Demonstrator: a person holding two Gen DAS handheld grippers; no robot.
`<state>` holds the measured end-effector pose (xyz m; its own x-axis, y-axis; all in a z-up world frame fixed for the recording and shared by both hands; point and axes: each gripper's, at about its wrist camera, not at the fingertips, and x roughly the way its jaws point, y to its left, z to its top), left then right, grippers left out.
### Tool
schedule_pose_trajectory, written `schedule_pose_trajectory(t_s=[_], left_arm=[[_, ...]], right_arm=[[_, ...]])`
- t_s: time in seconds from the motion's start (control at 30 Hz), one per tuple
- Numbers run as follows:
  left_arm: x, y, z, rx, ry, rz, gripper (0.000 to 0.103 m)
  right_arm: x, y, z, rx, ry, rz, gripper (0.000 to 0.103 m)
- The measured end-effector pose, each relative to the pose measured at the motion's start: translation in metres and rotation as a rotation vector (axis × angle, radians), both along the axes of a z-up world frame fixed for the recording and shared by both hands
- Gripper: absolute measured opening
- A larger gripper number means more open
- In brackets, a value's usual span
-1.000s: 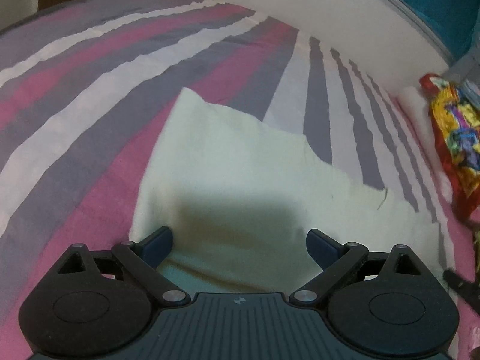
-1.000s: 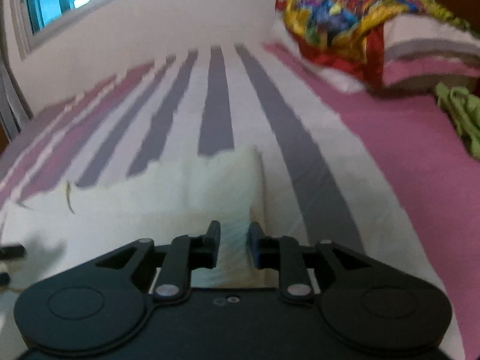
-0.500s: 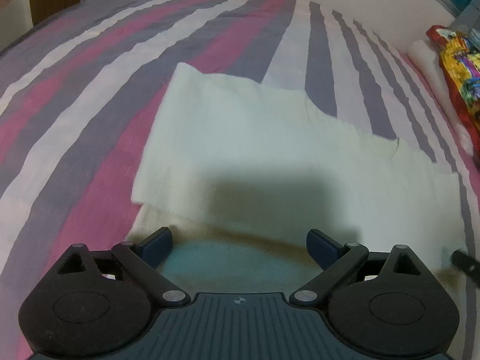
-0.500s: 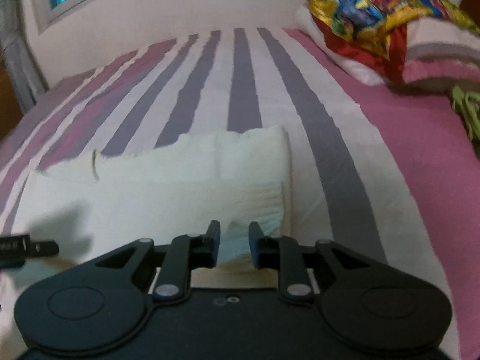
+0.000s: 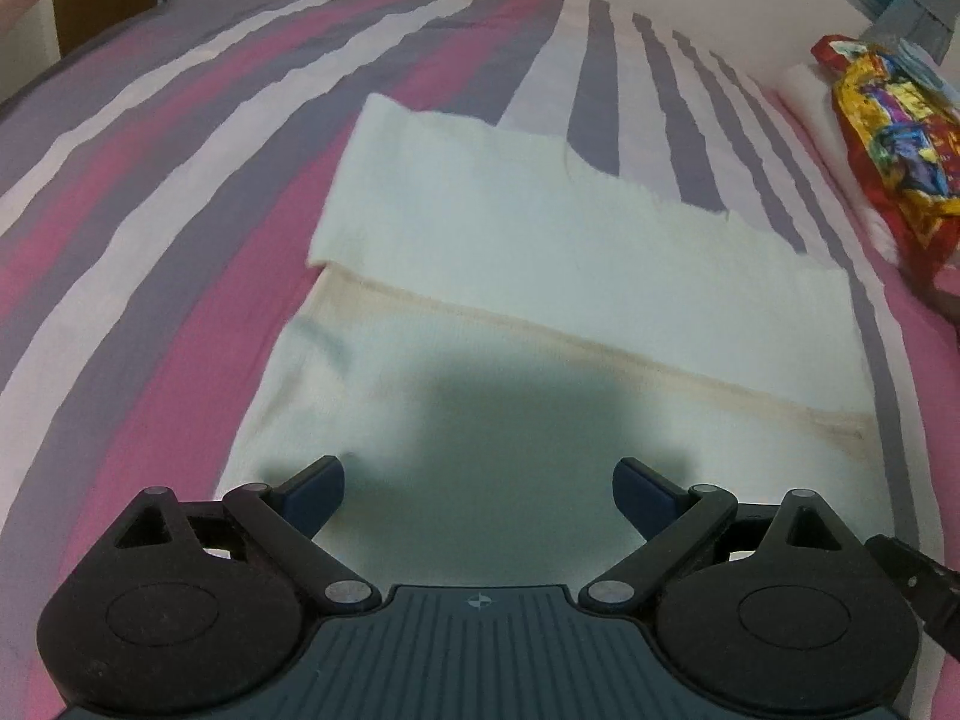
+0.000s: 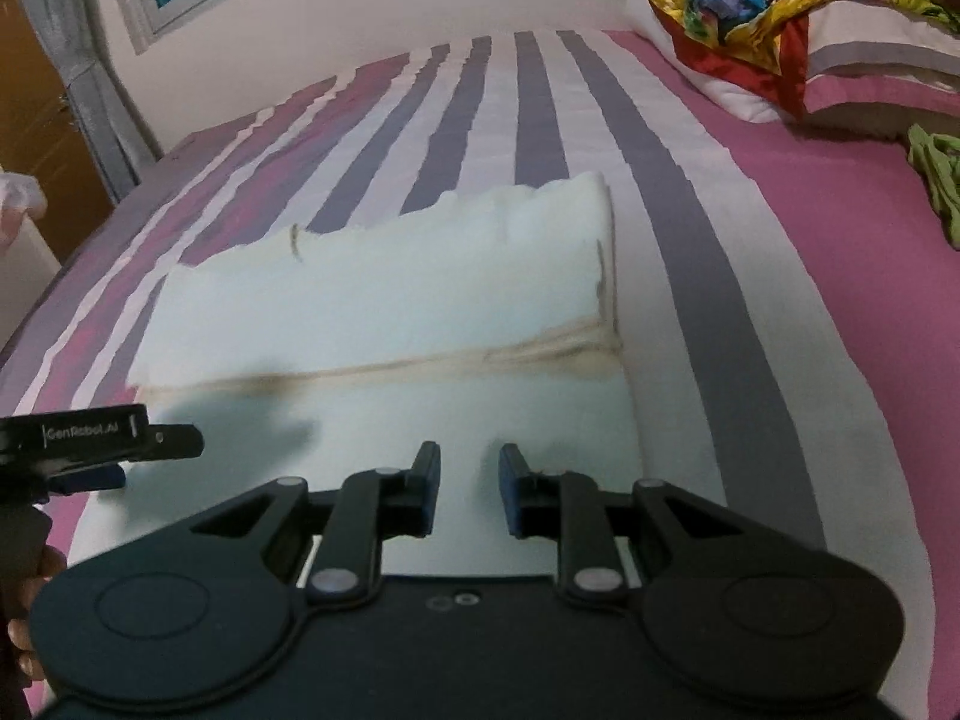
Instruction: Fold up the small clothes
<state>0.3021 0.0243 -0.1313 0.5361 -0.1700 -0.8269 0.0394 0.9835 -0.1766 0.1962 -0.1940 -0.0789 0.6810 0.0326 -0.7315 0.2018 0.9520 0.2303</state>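
Roughly, left to right, as I had it from my remote seat:

Sheet (image 5: pixel 150 192): striped pink, grey and white, it covered the bed and served as my folding surface.

Left gripper (image 5: pixel 478 495): I held it low over the near left part of the cloth, jaws spread wide with nothing between them. It cast a dark shadow on the fabric just ahead. I judged it free to take the next edge.

Cloth (image 5: pixel 540 276): pale cream, lying flat mid-bed. Its far half lay doubled back toward me, the folded edge making a seam across the middle. The far edge looked ragged. I read that as one fold laid down, with more to do.

Right gripper (image 6: pixel 470 492): I kept it over the near right part of the cloth, jaws parted by a narrow gap and empty, as far as I could see. In its view the left gripper showed at the left edge, so the two sat side by side along the near hem, I think to lift both corners together.

Pillow (image 6: pixel 870 78): at the far right, under a bright multicoloured wrap (image 6: pixel 750 6), well apart from the cloth.

Green item (image 6: pixel 939 174): crumpled at the right edge, possibly next in line.
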Motion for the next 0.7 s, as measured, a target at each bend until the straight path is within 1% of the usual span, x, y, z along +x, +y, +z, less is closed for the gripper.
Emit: schedule_pose_trajectory(t_s=[0.1, 0.2, 0.4, 0.53, 0.63, 0.7], left_arm=[[-0.022, 0.002, 0.000, 0.026, 0.007, -0.017, 0.096], [-0.039, 0.005, 0.000, 0.036, -0.001, -0.040, 0.096], [-0.063, 0.006, -0.001, 0.037, 0.005, -0.070, 0.096], [-0.080, 0.020, 0.001, 0.034, 0.000, -0.069, 0.096], [-0.097, 0.029, -0.004, 0.056, 0.010, -0.068, 0.096], [-0.108, 0.033, -0.007, 0.079, 0.018, -0.070, 0.096]], right_arm=[[-0.017, 0.007, -0.001, -0.014, 0.019, 0.012, 0.024], [-0.034, 0.013, -0.004, 0.002, 0.046, 0.014, 0.024], [-0.056, 0.023, -0.007, 0.006, 0.071, 0.022, 0.025], [-0.069, 0.025, -0.003, -0.002, 0.075, 0.032, 0.027], [-0.084, 0.028, -0.005, 0.001, 0.083, 0.041, 0.028], [-0.095, 0.033, -0.009, -0.002, 0.104, 0.052, 0.028]])
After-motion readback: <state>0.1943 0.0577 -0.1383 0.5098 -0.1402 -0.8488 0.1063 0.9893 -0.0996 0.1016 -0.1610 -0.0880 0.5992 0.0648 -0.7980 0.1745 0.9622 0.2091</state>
